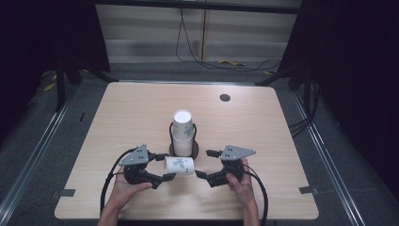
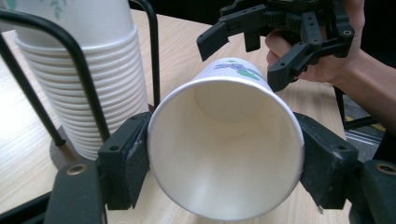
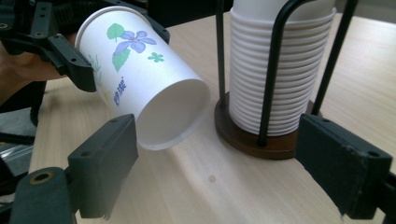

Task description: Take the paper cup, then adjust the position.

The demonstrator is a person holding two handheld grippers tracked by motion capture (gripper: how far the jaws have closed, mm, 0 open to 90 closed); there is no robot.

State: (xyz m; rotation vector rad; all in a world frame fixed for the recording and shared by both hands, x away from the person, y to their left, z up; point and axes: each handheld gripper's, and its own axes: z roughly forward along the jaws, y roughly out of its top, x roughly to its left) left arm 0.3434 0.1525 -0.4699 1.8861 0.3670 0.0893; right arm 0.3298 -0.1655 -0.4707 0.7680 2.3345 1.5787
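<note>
A white paper cup (image 1: 180, 166) printed with a purple flower lies on its side just above the table. My left gripper (image 1: 165, 166) is shut on it near the rim. In the left gripper view the cup (image 2: 224, 154) turns its open mouth to the camera, both pads pressed on its sides. My right gripper (image 1: 206, 163) stands open just right of the cup's base, not touching it. In the right gripper view the cup (image 3: 140, 70) slants down toward the right gripper's (image 3: 219, 140) left jaw. Behind the cup stands a stack of cups (image 1: 183, 134) in a black wire holder (image 3: 233, 130).
The stack (image 2: 88, 93) on the holder's brown round base (image 1: 194, 151) sits right behind both grippers. The wooden table (image 1: 117, 117) has a dark round cable hole (image 1: 225, 97) at the back right. Cables lie on the floor beyond the far edge.
</note>
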